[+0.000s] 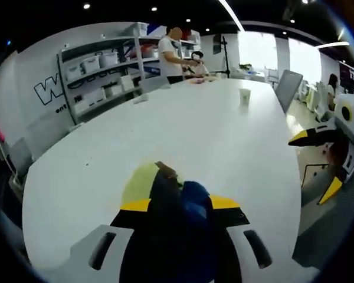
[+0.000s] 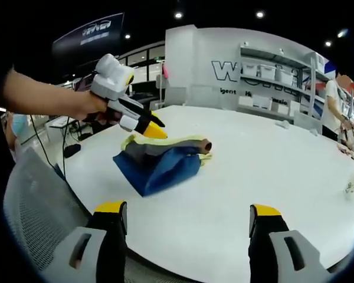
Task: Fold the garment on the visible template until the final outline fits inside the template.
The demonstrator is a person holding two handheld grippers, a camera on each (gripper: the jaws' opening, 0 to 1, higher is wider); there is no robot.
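A crumpled garment of blue, dark grey and yellow-green cloth lies near the edge of the white table. My left gripper, held by a hand, is shut on the garment's upper edge and holds that edge up. In the left gripper view the same cloth bunches between the yellow-tipped jaws of the left gripper. My right gripper stands open over the table's near edge, short of the garment, with nothing between its fingers. It also comes in from the right of the left gripper view as the right gripper.
A person stands at the table's far end by white shelves with bins. A pale cup stands on the table. A grey mesh chair sits by the near edge, another chair at the far side.
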